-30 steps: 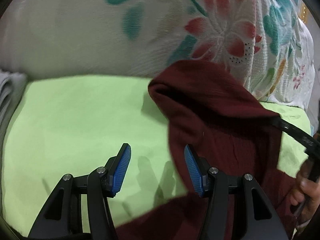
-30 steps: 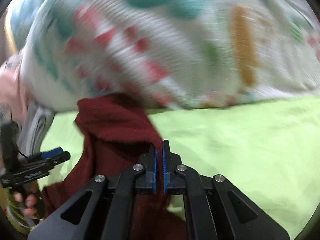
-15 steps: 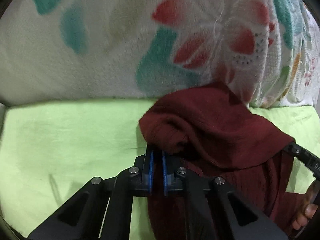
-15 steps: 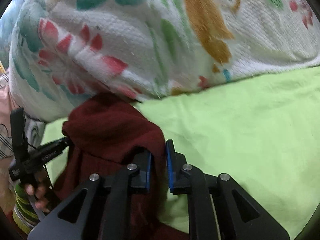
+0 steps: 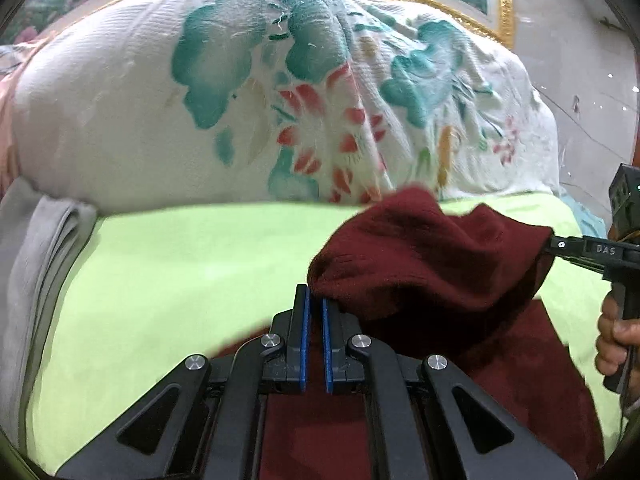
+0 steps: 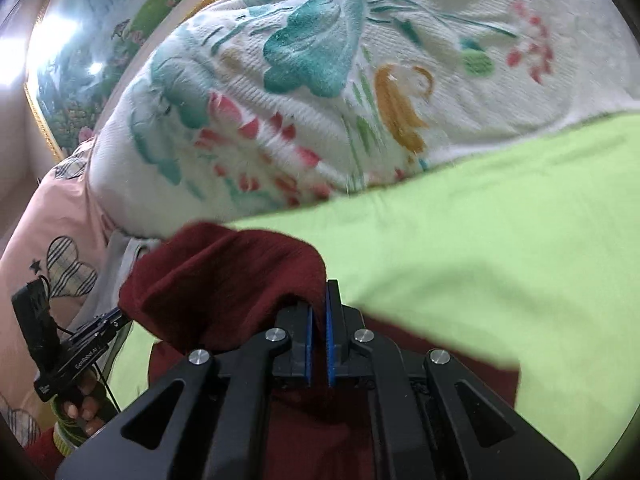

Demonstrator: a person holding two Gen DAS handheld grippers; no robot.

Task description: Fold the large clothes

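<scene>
Left gripper and right gripper both clamped.

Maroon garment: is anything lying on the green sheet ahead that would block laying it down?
Nothing visible does. Both the left gripper and right gripper grip the maroon garment, and the green sheet ahead shows bare up to the floral pillow.

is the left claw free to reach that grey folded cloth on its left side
Probably not yet. The left claw is shut on the red garment, which the right claw also holds. The green sheet towards the grey cloth looks unobstructed once it lets go.
</scene>
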